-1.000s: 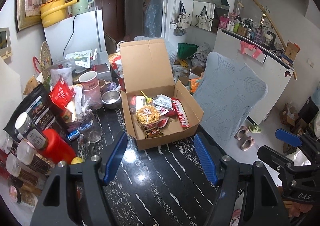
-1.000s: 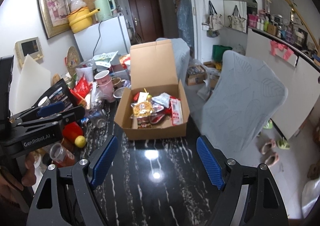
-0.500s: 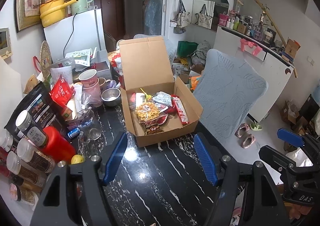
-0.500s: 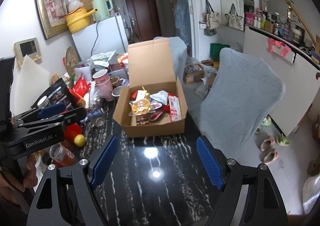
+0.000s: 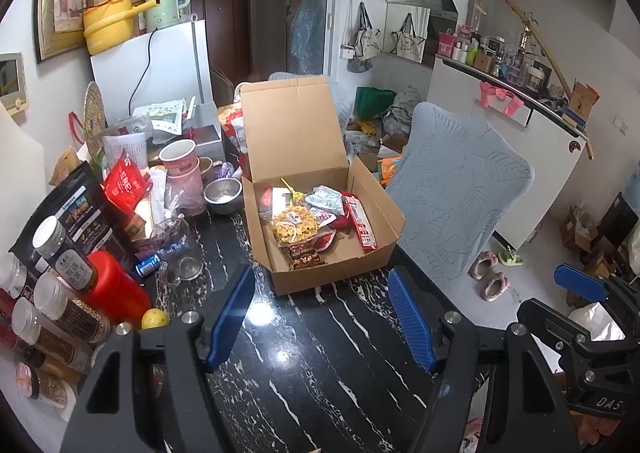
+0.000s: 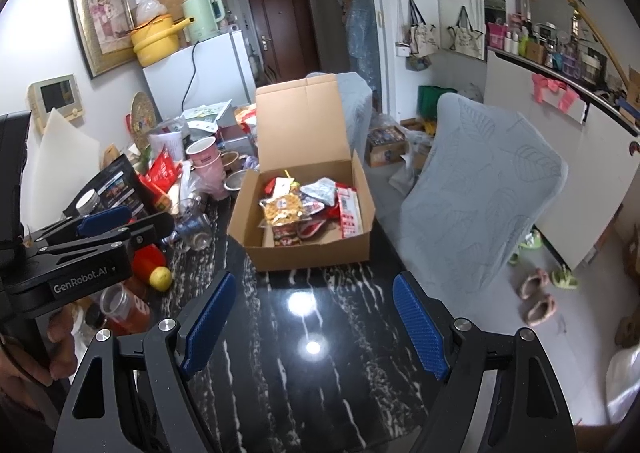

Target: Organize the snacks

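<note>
While the left tongs (image 5: pixel 322 313) hang over the black marbled surface (image 5: pixel 304 365), their blue pads stand apart with nothing between them, pointing down toward the open box (image 5: pixel 332 273). The box sits near the far middle of the surface, its lid upright, and the snacks (image 5: pixel 316 225) lie piled inside: a yellow bag (image 5: pixel 294 225) in the middle, a red packet (image 5: pixel 362 221) along the right wall, a dark wrapper (image 5: pixel 306 255) nearest the front. Left of the box there is a clutter of jars (image 5: pixel 60 309), a red bottle (image 5: pixel 116 289), a lemon (image 5: pixel 155 319), a glass jug (image 5: pixel 178 249), a steel bowl (image 5: pixel 223 195) and pink cups (image 5: pixel 182 167). A grey chair (image 5: pixel 456 193) stands just beside the surface on the right, and the right tongs (image 5: pixel 580 287) show at that edge. From the right wrist, the right tongs (image 6: pixel 316 325) are likewise open and empty above the bare surface (image 6: pixel 320 381), the box (image 6: pixel 312 253) straight ahead with the snacks (image 6: pixel 308 209) in it. The left tongs (image 6: pixel 104 219) reach in from the left, a hand (image 6: pixel 36 357) gripping their handle, above the lemon (image 6: pixel 160 277) and bottle (image 6: pixel 148 255). The chair (image 6: pixel 480 189) stands on the right, slippers (image 6: pixel 536 293) on the floor by it.
</note>
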The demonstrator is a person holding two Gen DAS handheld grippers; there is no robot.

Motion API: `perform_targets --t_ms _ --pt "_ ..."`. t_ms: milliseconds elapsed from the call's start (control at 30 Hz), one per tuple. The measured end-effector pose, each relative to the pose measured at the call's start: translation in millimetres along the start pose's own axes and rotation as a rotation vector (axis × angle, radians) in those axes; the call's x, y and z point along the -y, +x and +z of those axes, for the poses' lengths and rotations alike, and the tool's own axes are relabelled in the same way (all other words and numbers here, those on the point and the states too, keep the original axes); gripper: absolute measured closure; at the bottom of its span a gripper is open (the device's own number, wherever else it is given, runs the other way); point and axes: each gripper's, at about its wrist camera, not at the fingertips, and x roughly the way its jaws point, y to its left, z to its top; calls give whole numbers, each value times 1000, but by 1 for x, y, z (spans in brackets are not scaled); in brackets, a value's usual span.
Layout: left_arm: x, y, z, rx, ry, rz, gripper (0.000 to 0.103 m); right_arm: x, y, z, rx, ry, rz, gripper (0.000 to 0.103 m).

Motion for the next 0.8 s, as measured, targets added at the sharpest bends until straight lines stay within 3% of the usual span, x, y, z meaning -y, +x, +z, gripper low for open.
perform_targets --t_ms 800 --pt "4 6 -2 -32 6 -6 34 0 -3 -6 -6 7 -9 21"
